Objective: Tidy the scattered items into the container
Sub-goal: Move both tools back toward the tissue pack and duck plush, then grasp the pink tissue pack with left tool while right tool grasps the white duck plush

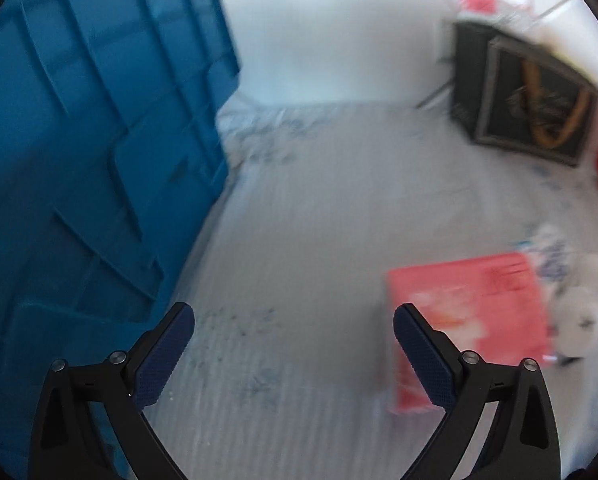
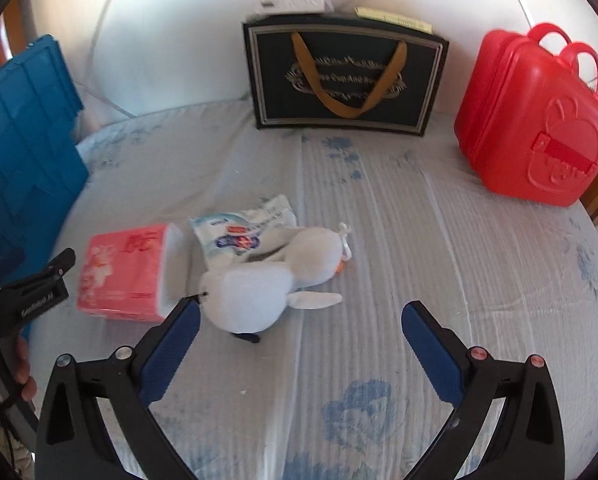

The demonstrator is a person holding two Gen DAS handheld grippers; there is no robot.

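Left gripper [image 1: 294, 354]: jaws spread wide with nothing between them, angled down over the bedspread [image 1: 319, 220]; its view is blurred.
Right gripper [image 2: 300, 346]: jaws wide apart and empty, pointing down at the bedspread just in front of the plush toy [image 2: 247, 296].
Blue container [image 1: 99, 140]: ribbed plastic crate filling the left of the left wrist view; in the right wrist view it sits at the far left edge of the bed.
Pink tissue pack [image 2: 123, 276]: lies flat on the bedspread, between the container and the plush toy, close to the left gripper's right finger.
Plush toy: white, on its side, touching the tissue pack's end.
White and blue packet [image 2: 245, 228]: crumpled, just behind the plush toy and partly under it.
Black gift bag [image 2: 345, 76]: upright against the white wall, gold ribbon handle hanging down its front.
Red case [image 2: 535, 116]: plastic, with handles, standing at the right, well apart from the scattered items.
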